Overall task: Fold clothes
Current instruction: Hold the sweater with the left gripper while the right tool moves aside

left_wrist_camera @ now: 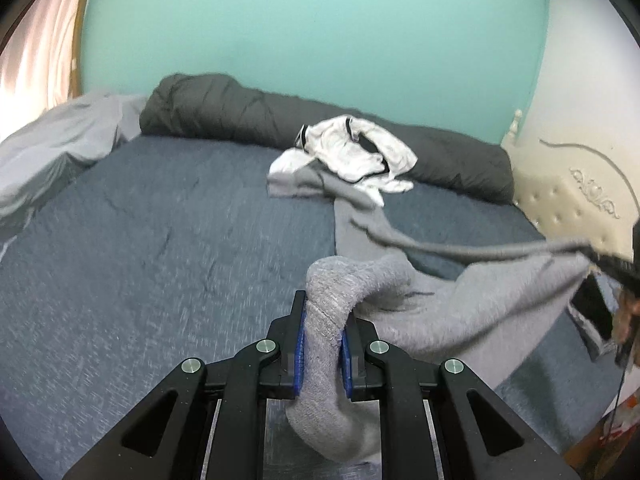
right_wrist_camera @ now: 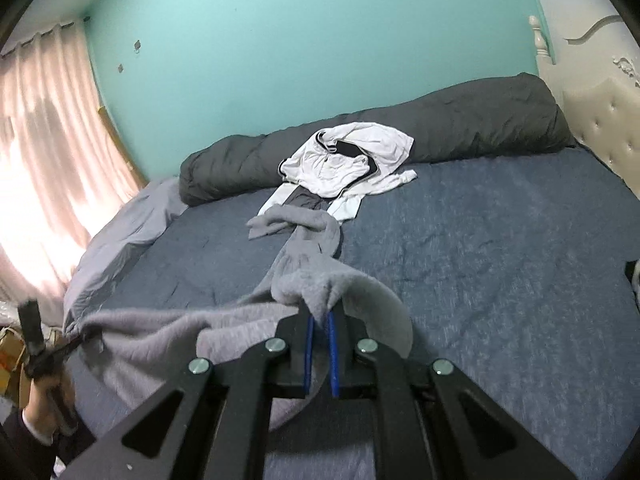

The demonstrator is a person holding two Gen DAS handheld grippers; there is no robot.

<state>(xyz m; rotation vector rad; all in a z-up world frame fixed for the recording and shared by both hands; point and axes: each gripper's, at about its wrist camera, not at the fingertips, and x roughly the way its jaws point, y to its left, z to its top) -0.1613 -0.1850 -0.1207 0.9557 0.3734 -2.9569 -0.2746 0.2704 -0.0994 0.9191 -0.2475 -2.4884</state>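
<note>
A grey knit garment (left_wrist_camera: 440, 312) hangs stretched between both grippers above the blue bed (left_wrist_camera: 160, 240), its far end trailing back to a white garment with black trim (left_wrist_camera: 352, 156). My left gripper (left_wrist_camera: 324, 312) is shut on a thick fold of the grey garment. In the right wrist view, my right gripper (right_wrist_camera: 320, 312) is shut on another edge of the grey garment (right_wrist_camera: 160, 332). The left gripper (right_wrist_camera: 86, 338) shows at the far left there, held by a hand (right_wrist_camera: 44, 412). The right gripper (left_wrist_camera: 596, 258) appears at the left wrist view's right edge. The white garment (right_wrist_camera: 344, 160) lies crumpled.
A rolled dark grey duvet (left_wrist_camera: 240, 108) runs along the turquoise wall behind the white garment. A light grey bedding heap (left_wrist_camera: 52, 152) sits at the bed's left end. A cream padded headboard (right_wrist_camera: 600, 120) bounds the right. Curtains (right_wrist_camera: 40, 140) hang at the left.
</note>
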